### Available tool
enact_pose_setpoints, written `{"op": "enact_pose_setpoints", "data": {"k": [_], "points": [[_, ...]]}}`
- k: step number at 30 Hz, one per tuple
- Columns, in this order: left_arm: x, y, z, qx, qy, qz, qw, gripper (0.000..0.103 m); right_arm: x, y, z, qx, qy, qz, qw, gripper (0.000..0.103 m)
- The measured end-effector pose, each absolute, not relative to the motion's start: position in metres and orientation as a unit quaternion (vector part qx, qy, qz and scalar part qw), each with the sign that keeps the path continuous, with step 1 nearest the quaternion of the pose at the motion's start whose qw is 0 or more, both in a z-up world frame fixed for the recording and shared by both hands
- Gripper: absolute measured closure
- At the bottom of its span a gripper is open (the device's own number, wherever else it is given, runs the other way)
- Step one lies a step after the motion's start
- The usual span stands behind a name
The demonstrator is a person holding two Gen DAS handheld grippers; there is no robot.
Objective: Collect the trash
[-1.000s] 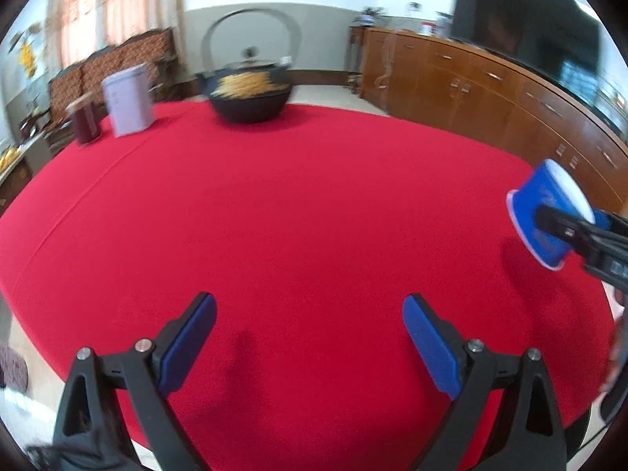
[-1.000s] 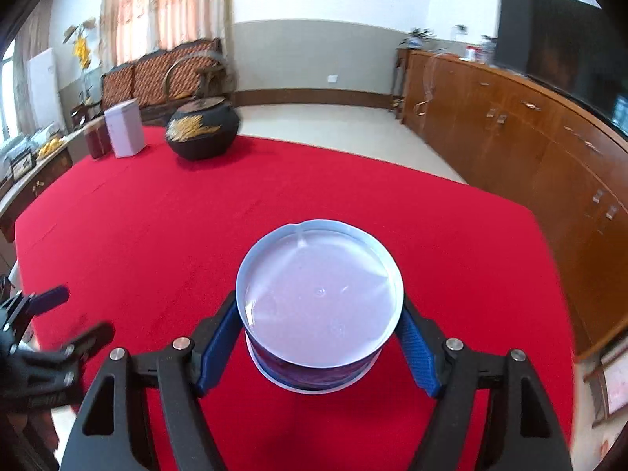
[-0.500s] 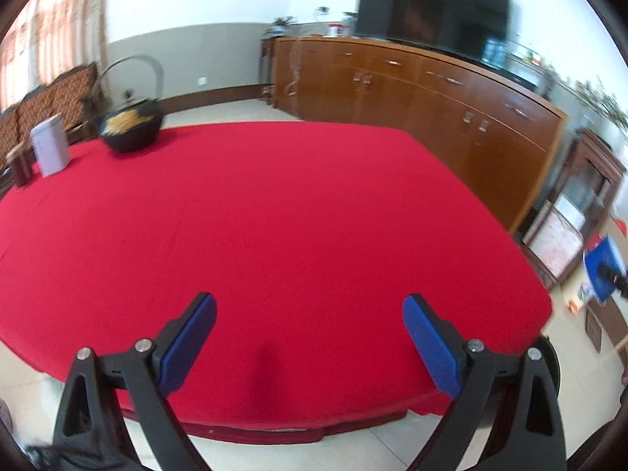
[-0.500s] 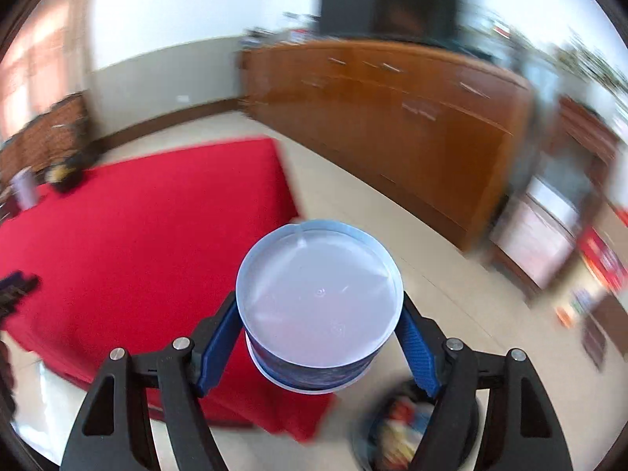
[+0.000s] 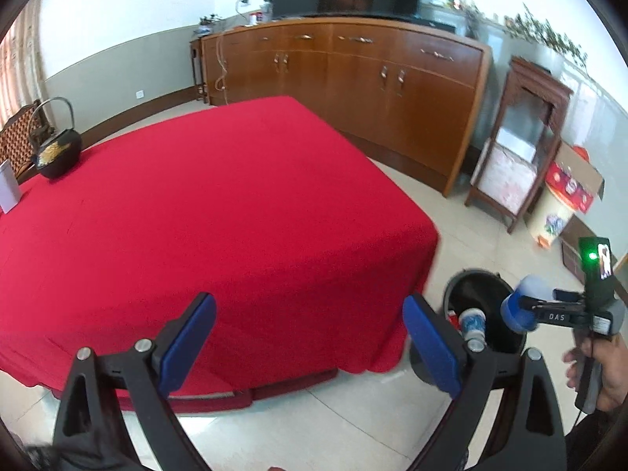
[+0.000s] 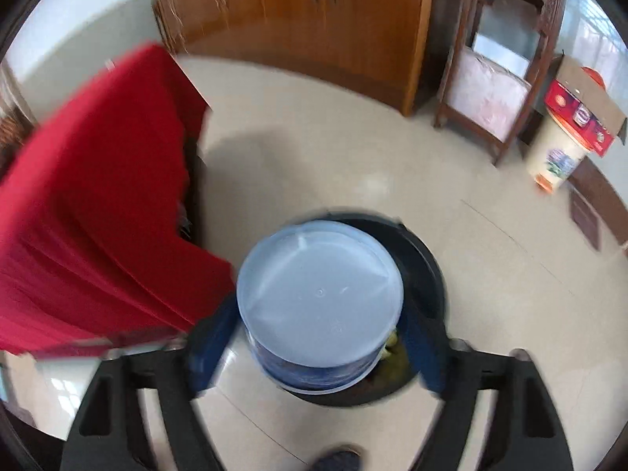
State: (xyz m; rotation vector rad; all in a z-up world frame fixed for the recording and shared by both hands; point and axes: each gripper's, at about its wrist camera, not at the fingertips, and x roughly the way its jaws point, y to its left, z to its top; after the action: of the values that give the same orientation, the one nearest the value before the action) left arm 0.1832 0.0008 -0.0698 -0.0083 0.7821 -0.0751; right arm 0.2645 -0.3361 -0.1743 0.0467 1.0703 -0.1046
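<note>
Cup, blue-walled with a pale lid or base facing the camera, is clamped between the two blue pads of the right gripper and held on its side above the black bin on the tiled floor. From the left wrist view the same cup sits over the near-right part of the bin's rim, not clearly over its middle; whether it would fall fully inside cannot be judged with certainty. The bin already holds rubbish, including another cup. The left gripper stands wide open and empty, aimed at the edge of the table with its red cloth. Risks noted: if the jaws part while the cup is over the rim, it may strike the edge, bounce and roll across the smooth tiles, possibly under the hanging cloth. The right wrist picture is blurred, which suggests the hand is in motion; a release mid-swing would throw the cup past the opening. The cup looks light and thin-walled, so hard squeezing could crush it or make it stick to a pad and drop late. Any liquid left inside cannot be seen; held sideways, it could spill on the floor. The bin appears light enough to tip if knocked by the gripper.
</note>
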Motion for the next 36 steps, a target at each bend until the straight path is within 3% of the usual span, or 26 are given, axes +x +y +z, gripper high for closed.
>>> {"op": "enact_pose_setpoints", "data": {"k": [17,25,36], "points": [[0.054,-0.06,0.003,0.015,0.324,-0.101,0.94,0.005,0.033,-0.282,0.016,0.013,0.336,-0.096,0.937,0.0],[0.004,-0.046,0.044,0.016,0.272,-0.094,0.958,0.002,-0.029,-0.245,0.05,0.004,0.295,-0.084,0.952,0.0],[0.002,-0.043,0.035,0.002,0.269,-0.102,0.958,0.002,-0.026,-0.227,0.051,-0.003,0.303,-0.076,0.95,0.0]]}}
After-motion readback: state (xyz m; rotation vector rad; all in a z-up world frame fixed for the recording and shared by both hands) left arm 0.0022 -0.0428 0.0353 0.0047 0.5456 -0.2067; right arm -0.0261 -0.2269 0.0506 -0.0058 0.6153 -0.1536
